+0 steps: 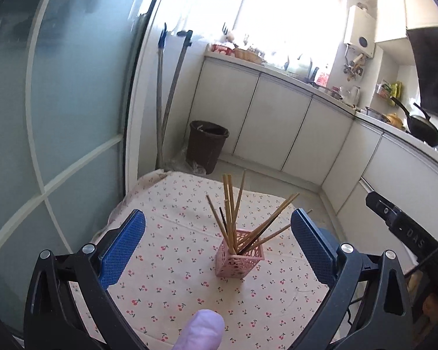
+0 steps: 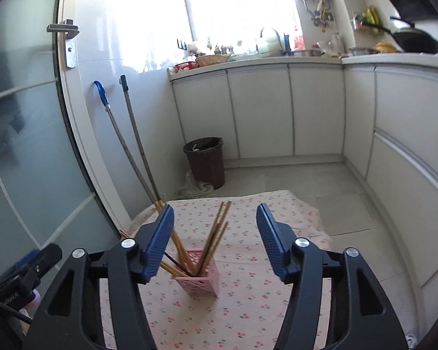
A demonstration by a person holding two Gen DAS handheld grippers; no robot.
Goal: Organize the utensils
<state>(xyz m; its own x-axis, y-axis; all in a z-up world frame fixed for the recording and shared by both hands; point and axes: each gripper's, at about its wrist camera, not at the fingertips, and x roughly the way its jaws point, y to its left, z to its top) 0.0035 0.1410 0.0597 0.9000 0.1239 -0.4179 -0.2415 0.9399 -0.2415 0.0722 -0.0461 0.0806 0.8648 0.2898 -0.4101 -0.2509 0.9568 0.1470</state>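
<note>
In the lower middle of both wrist views, a pink perforated holder (image 1: 239, 258) stands upright on the worktop (image 1: 172, 277), which is covered by a cloth printed with small cherries. A bundle of chopsticks (image 1: 233, 213) already sits in it, mostly pale wood with at least one dark stick among them, fanned out and leaning in different directions. No loose utensil shows anywhere on the visible cloth, so the gathering part of the task looks done or close to it; parts of the worktop nearest the person are hidden behind the gripper frames, so a stray piece there cannot be ruled out.

The left hand-held gripper (image 1: 217, 239) stands wide, its blue pads well apart on either side of the holder in the picture, with nothing between them; a fingertip (image 1: 201, 329) shows at the bottom edge of that view. The right hand-held gripper (image 2: 214, 239) is also spread and empty. In its view the left-hand pad overlaps several sticks, but whether it touches them or merely sits in front of them cannot be told. Neither gripper carries anything.

What may remain, judging by the untidy splay, is straightening the sticks so they stand together, or simply drawing both grippers back. A brown bin (image 2: 205, 162) stands on the floor beyond the worktop, well apart from the holder.
</note>
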